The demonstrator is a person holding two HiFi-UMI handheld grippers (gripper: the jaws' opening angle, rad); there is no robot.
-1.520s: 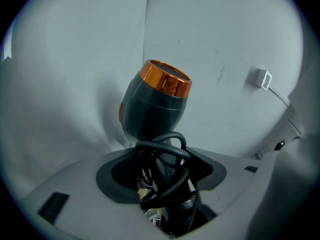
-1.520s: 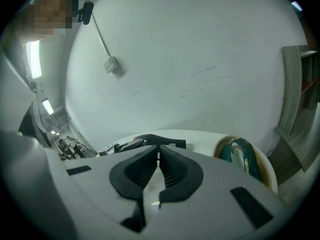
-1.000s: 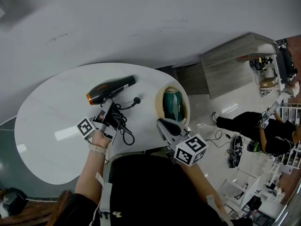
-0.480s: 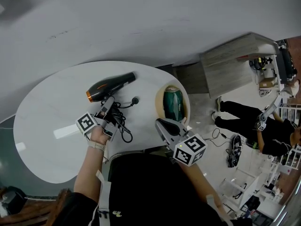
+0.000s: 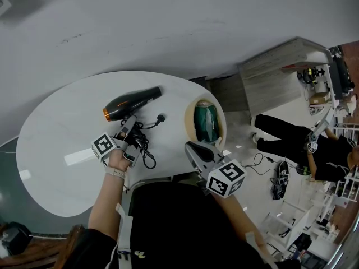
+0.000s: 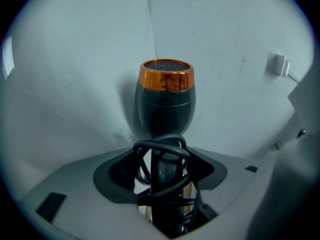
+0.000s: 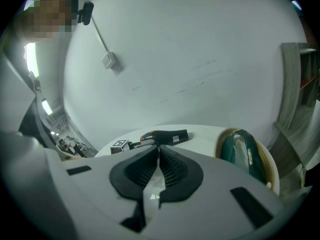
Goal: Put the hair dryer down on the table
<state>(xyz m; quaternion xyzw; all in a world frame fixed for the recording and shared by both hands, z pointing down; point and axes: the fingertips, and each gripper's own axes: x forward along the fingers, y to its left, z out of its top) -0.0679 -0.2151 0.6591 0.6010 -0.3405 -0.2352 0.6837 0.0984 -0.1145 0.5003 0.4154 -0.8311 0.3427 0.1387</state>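
Note:
A black hair dryer (image 5: 132,102) with an orange rear ring lies on the white oval table (image 5: 56,150), nozzle pointing right. Its handle and coiled black cord (image 5: 147,150) run back toward me. My left gripper (image 5: 128,134) is shut on the handle, with cord loops wrapped around it. In the left gripper view the dryer's body (image 6: 165,101) stands straight ahead of the jaws, orange ring farthest. My right gripper (image 5: 196,150) hovers shut and empty off the table's near right edge; its jaws meet in the right gripper view (image 7: 159,160), where the hair dryer (image 7: 165,136) shows beyond them.
A round wooden-rimmed tray (image 5: 190,119) holding a green iron (image 5: 206,122) sits at the table's right end, also as tray (image 7: 270,164) in the right gripper view. A wooden cabinet (image 5: 280,74) and a person in black (image 5: 303,147) are on the floor to the right.
The hair dryer and my left gripper have shifted only slightly up and left in view, grip unchanged. The right gripper stays put. The person on the floor has moved.

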